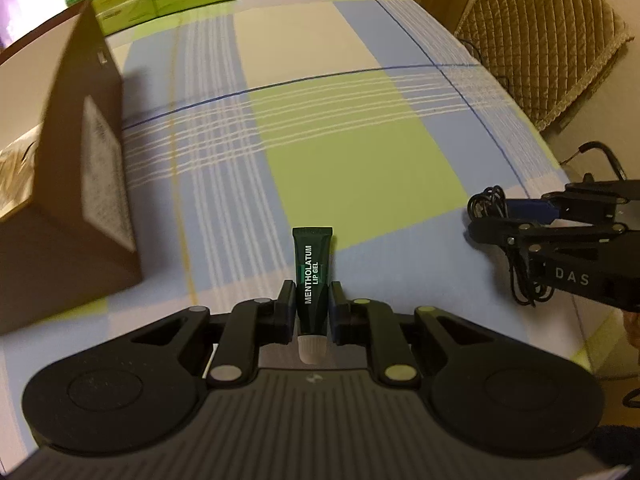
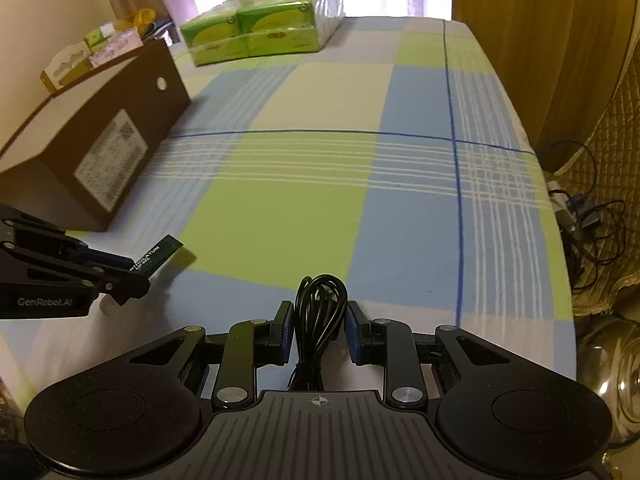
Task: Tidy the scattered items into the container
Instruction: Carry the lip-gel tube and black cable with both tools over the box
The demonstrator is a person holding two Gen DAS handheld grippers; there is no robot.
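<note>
Here the box (image 2: pixel 100 152) at the left is cut off by the frame edge in both views, and its printed label is too blurred to read. One dark green lip gel tube (image 1: pixel 313 276) sits clamped between the jaws of the left gripper (image 1: pixel 312 300), above the checked cloth (image 1: pixel 352 160) on the bench, its pale cap toward the camera. One coiled black cable (image 2: pixel 320 312) is pinched in the jaws of the right gripper (image 2: pixel 319 320); its lower end is hidden behind the gripper body. One green wrapped pack (image 2: pixel 264 32) lies at the far end.
</note>
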